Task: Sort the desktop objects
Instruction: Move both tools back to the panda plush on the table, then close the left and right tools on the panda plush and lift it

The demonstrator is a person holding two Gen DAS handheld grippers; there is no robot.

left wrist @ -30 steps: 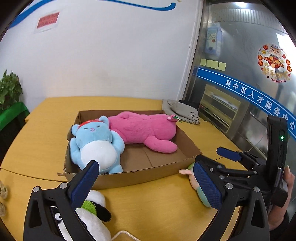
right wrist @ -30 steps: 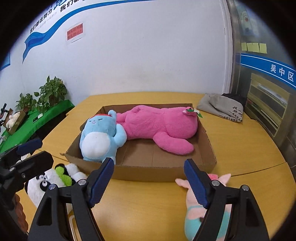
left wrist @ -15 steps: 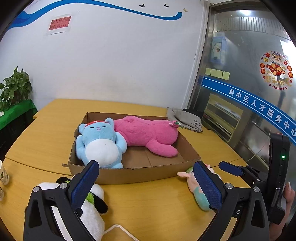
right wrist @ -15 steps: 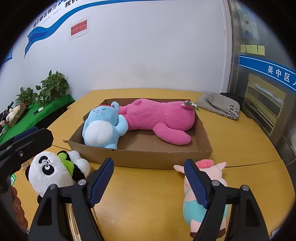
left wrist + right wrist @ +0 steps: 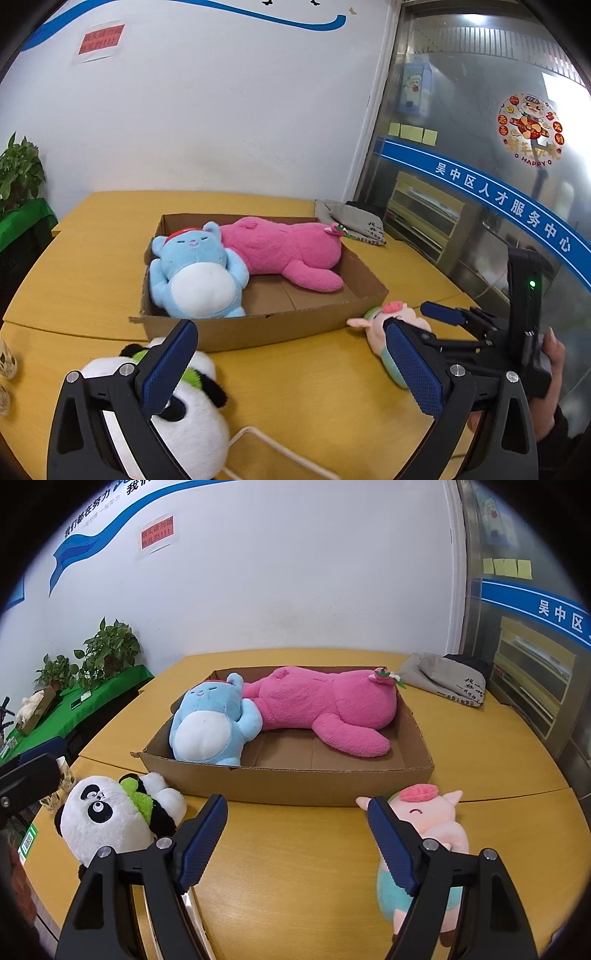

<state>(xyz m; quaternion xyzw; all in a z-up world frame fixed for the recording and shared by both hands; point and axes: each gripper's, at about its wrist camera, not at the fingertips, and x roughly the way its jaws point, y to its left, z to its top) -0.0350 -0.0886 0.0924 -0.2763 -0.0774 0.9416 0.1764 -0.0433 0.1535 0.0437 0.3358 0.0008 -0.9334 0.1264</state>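
Two plush toys in cardboard box (image 5: 288,779), left gripper (image 5: 291,365) wide open, empty, right gripper (image 5: 295,834) likewise

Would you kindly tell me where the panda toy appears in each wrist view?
Left wrist: panda at bottom left, partly behind the left claw's finger.
Right wrist: panda at lower left, whole face showing.
Shared landmark: the cardboard box just behind it.
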